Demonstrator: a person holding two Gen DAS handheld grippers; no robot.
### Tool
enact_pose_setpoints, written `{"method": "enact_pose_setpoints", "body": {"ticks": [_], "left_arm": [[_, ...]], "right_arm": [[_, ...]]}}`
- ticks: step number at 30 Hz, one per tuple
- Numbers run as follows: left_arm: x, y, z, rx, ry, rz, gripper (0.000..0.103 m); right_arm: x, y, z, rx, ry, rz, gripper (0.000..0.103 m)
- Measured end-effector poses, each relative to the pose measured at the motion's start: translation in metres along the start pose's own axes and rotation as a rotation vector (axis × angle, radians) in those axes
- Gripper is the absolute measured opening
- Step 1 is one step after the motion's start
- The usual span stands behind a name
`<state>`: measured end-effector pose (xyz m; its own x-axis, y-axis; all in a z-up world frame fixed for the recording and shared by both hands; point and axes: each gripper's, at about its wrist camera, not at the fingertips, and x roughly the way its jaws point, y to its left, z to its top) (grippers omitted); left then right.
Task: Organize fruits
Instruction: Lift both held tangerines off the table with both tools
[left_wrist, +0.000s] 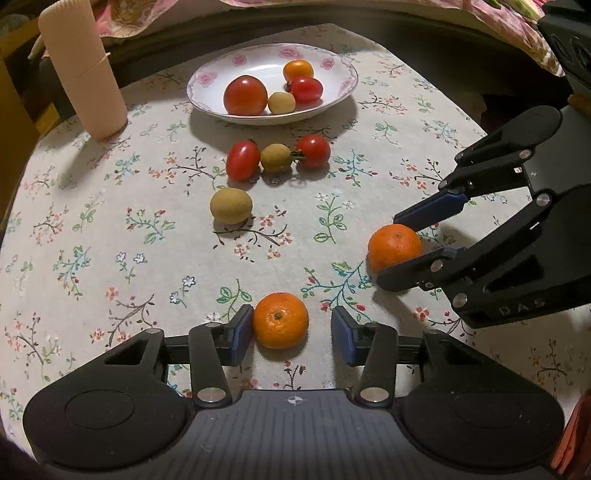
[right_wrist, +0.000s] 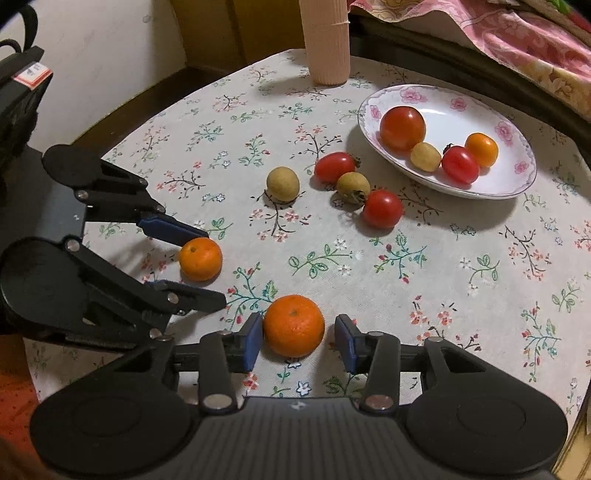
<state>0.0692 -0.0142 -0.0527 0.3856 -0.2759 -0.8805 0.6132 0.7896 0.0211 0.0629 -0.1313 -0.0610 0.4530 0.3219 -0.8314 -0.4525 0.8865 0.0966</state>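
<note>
Left jaws: part open around a mandarin (left_wrist: 280, 320); one pad touches its side, the other stands clear.
Right jaws: part open around a second mandarin (right_wrist: 293, 325); one pad touching, a small gap at the other.
Both fruits: resting on the floral tablecloth (left_wrist: 110, 240).
Plate (left_wrist: 221, 74): far side, holding tomatoes and small fruit.

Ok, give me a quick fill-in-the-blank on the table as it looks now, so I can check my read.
1. The plate holds ___ pieces of fruit.
2. The fruit between the left gripper's jaws is ___ in colour.
3. On the tablecloth near the plate lie two red tomatoes and ___ tan fruits.
4. The ribbed cylinder stands ___.
Missing: four; orange; two; upright.
</note>
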Motion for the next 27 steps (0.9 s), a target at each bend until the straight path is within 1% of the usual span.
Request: {"method": "enact_pose_setpoints", "body": {"ticks": [1, 2, 3, 8, 15, 27], "left_arm": [[0.0, 0.001, 0.0, -0.003, 0.001, 0.008, 0.047], [-0.001, 0.001, 0.001, -0.007, 0.001, 0.011, 0.045], [-0.001, 0.002, 0.001, -0.016, 0.0, 0.009, 0.039], [-0.001, -0.003, 0.003, -0.002, 0.001, 0.011, 0.039], [-0.002, -0.003, 0.01, -0.007, -0.013, 0.016, 0.039], [-0.001, -0.004, 0.02, 0.0, -0.039, 0.027, 0.039]], "right_arm": [[0.0, 0.0, 0.0, 0.002, 0.002, 0.0, 0.043], [0.0, 0.001, 0.001, 0.003, 0.004, 0.001, 0.042], [0.0, 0.001, 0.001, 0.002, 0.005, 0.002, 0.041], [-0.001, 0.0, 0.002, 0.008, 0.006, 0.008, 0.038], [-0.002, -0.005, 0.003, 0.024, 0.003, -0.017, 0.037], [-0.01, -0.011, 0.006, 0.031, -0.024, -0.035, 0.037]]}}
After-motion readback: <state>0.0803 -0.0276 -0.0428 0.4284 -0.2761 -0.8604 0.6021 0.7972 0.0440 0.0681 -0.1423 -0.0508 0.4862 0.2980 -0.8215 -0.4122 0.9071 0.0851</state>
